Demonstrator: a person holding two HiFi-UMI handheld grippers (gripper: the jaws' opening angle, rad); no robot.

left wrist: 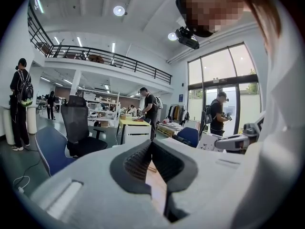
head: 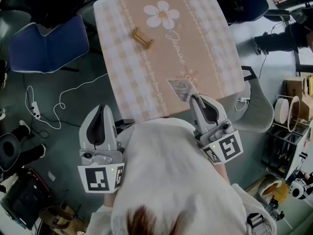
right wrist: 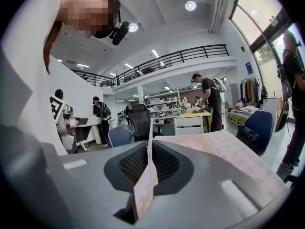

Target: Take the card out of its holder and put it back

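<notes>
A small wooden card holder (head: 142,37) lies empty on the far left part of the pink checked tablecloth (head: 210,43). My right gripper (head: 196,100) is shut on the card (head: 180,88), a pale printed card held over the table's near edge. In the right gripper view the card (right wrist: 145,185) stands edge-on between the closed jaws of the right gripper (right wrist: 150,140). My left gripper (head: 101,107) hangs off the table's near left corner, its jaws together and empty. The left gripper (left wrist: 151,143) view shows only a strip of tablecloth behind the tips.
A blue chair (head: 49,45) stands left of the table, a grey chair (head: 261,109) at its right and a dark chair (head: 239,1) at the far right. A white cable (head: 44,102) lies on the floor. People stand in the background of both gripper views.
</notes>
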